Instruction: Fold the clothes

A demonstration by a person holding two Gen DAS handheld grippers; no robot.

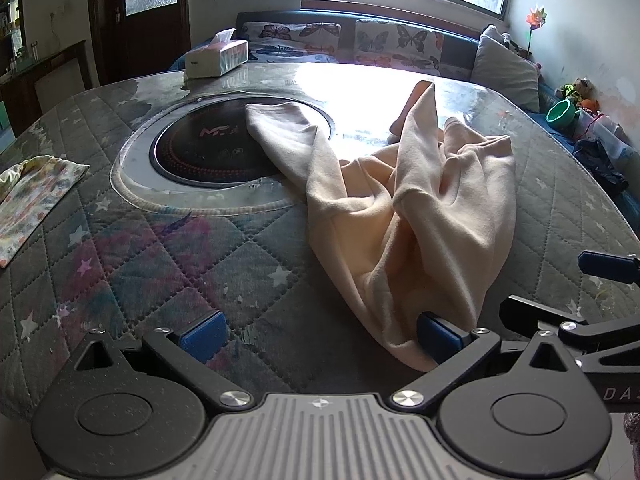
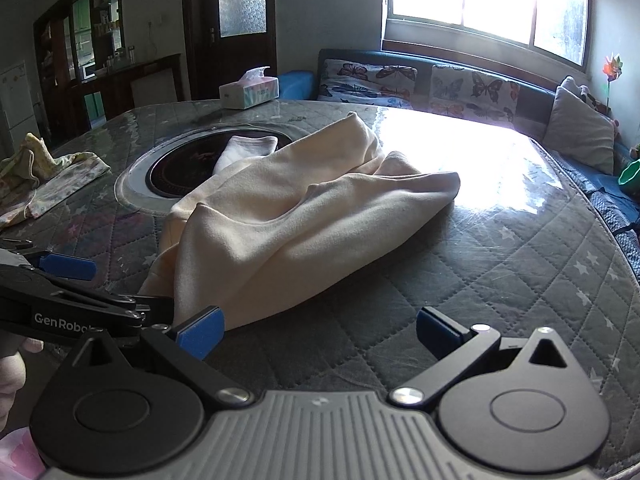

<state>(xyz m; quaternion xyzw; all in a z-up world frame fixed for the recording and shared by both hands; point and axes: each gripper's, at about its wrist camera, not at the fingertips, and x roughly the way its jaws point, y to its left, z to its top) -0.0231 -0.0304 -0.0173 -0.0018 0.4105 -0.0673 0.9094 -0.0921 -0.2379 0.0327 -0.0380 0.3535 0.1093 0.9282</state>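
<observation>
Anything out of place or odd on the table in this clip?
Yes: the cream garment lies crumpled, one end draped over the built-in cooktop, an odd spot for fabric. A floral cloth sits bunched at the table's edge. Nothing looks spilled.

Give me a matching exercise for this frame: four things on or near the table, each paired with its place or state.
Things:
1. cream garment
2. tissue box
3. floral cloth
4. left claw

Places or states:
A. at the table's far edge
B. lying at the table's left side
C. open, one pad against fabric
D. crumpled mid-table, partly over the round black inset

Pairs: 1-D, 2-A, 3-B, 4-C
</observation>
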